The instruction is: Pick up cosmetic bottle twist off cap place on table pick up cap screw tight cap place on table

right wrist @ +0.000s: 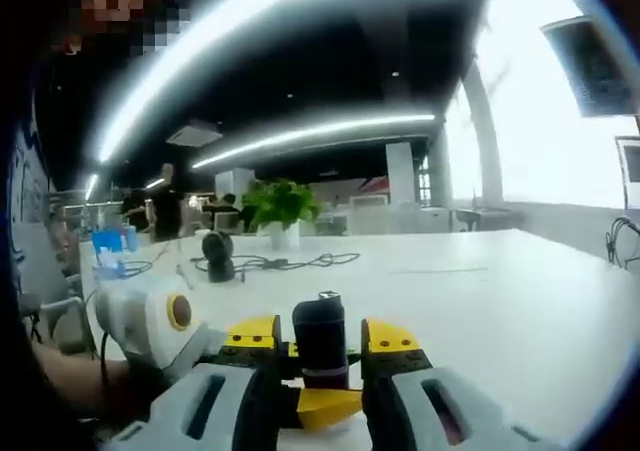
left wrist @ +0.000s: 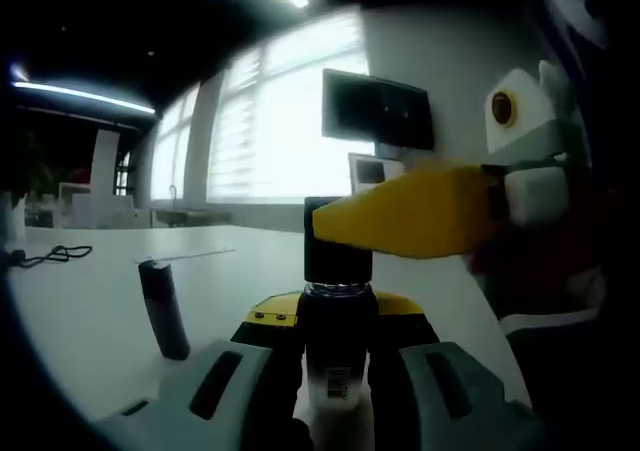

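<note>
In the left gripper view a cosmetic bottle (left wrist: 337,376), pale with a barcode label, stands upright between the jaws of my left gripper (left wrist: 337,321), which is shut on its body. Its black cap (left wrist: 333,256) sticks up above those jaws. From the right, my right gripper (left wrist: 410,216) reaches in with a yellow jaw laid across the cap. In the right gripper view my right gripper (right wrist: 320,343) is shut on the black cap (right wrist: 320,333), and the left gripper (right wrist: 160,321) shows just below and to the left.
A dark tube (left wrist: 165,306) stands on the white table (left wrist: 90,321) left of the bottle, with a black cable (left wrist: 55,256) farther left. Across the table (right wrist: 500,291) lie a round black device (right wrist: 217,253), cables (right wrist: 290,263) and a potted plant (right wrist: 280,209). People stand far back.
</note>
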`<act>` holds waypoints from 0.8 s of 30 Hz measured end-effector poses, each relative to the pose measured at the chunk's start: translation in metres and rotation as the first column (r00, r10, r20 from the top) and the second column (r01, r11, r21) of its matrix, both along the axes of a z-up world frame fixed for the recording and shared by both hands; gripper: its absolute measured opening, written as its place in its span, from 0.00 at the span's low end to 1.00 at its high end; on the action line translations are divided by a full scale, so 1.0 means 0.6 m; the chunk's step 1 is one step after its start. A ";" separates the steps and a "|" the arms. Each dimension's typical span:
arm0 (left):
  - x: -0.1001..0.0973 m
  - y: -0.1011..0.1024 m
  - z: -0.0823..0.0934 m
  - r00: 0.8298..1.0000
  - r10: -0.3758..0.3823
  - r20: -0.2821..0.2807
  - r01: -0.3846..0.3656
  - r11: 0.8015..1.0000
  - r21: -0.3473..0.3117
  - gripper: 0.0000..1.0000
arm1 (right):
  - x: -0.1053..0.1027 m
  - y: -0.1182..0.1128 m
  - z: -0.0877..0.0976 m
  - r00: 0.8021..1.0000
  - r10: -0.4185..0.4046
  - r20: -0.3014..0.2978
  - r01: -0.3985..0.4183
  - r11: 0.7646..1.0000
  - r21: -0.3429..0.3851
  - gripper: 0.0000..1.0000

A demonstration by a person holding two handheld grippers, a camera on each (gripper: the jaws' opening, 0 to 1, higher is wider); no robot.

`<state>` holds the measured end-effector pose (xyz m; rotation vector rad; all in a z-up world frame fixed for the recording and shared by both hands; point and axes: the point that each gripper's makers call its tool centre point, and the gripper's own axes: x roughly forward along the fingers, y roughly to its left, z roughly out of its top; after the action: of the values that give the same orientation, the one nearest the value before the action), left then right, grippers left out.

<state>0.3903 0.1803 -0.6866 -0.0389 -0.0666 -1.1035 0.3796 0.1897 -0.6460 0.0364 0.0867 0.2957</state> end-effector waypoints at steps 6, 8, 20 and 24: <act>0.000 0.000 0.000 1.000 0.002 -0.001 -0.002 1.000 -0.001 0.14 | 0.004 0.002 0.003 1.000 0.016 0.001 -0.016 1.000 -0.023 0.13; 0.001 0.001 0.000 1.000 0.003 -0.004 -0.003 1.000 -0.001 0.14 | 0.005 0.000 0.004 0.999 0.040 0.002 -0.040 0.999 -0.010 0.13; 0.005 0.005 -0.001 1.000 0.011 -0.008 -0.011 1.000 -0.002 0.14 | 0.011 0.009 0.003 0.971 0.238 -0.021 -0.238 0.971 -0.028 0.12; 0.005 0.005 -0.001 1.000 0.011 -0.008 -0.011 1.000 -0.001 0.14 | 0.008 0.015 0.002 0.940 0.341 -0.029 -0.342 0.939 -0.042 0.12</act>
<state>0.3930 0.1834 -0.6871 -0.0437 -0.0596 -1.0928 0.3844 0.1985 -0.6447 -0.0222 0.1212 0.6416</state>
